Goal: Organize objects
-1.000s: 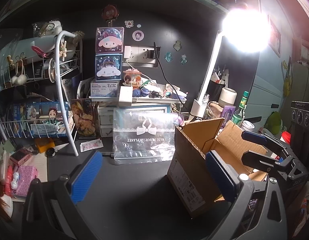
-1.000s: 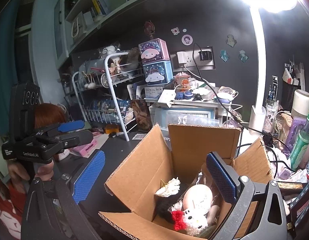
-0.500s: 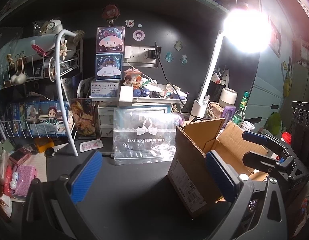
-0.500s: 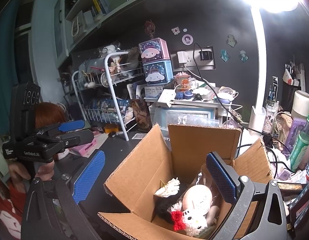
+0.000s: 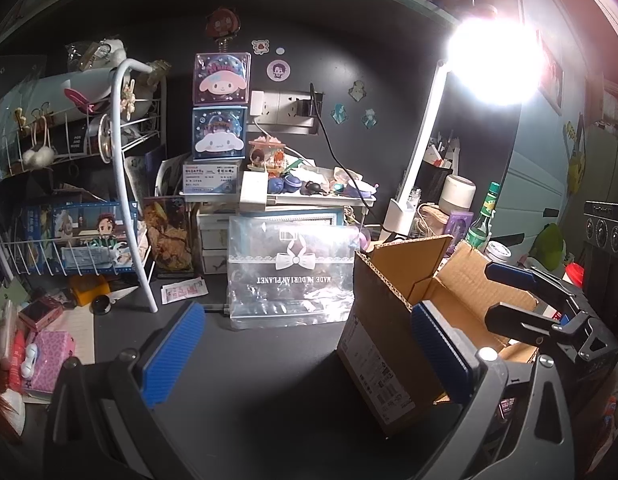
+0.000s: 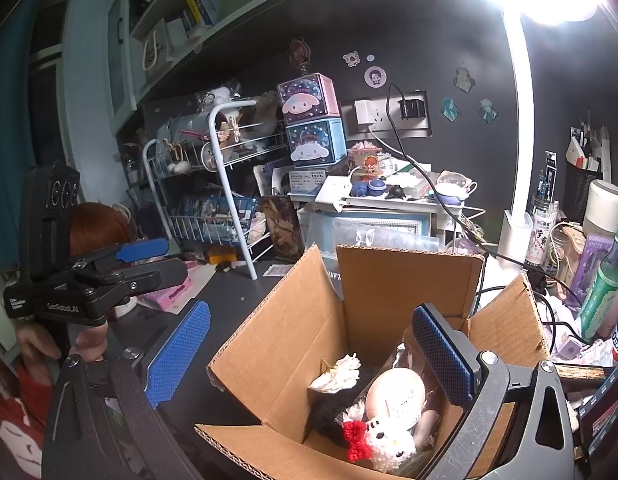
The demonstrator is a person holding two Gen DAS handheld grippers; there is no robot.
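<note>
Right wrist view puts my right claw [image 6: 309,354] directly over the open cardboard box [image 6: 409,288], its blue pads spread wide and nothing between them. Down in the box I can see a white crocheted cat toy with a red bow [image 6: 383,442], a pale egg-shaped item [image 6: 395,390] and a small black thing topped with white fluff [image 6: 335,376], all lying in the right half of the floor, below and slightly right of the claw's centre. The right pad overlaps the egg-shaped item in the picture; whether it is close to touching I cannot tell.

From the left wrist view, my left claw [image 5: 305,350] is also spread wide and empty, hanging above bare dark worktop [image 5: 269,380]. The box [image 5: 389,320] stands to its right, side wall facing me, and the right claw shows beyond that at the box's far side. Straight ahead of the left claw, a clear plastic pouch with a bow print [image 5: 289,276] stands on its edge, long axis running left to right across my line of approach.

My judgement: if the pouch goes next, the left claw is the nearer one, and it would need to close across the pouch's thin faces, then carry it rightward over the box wall.
</note>
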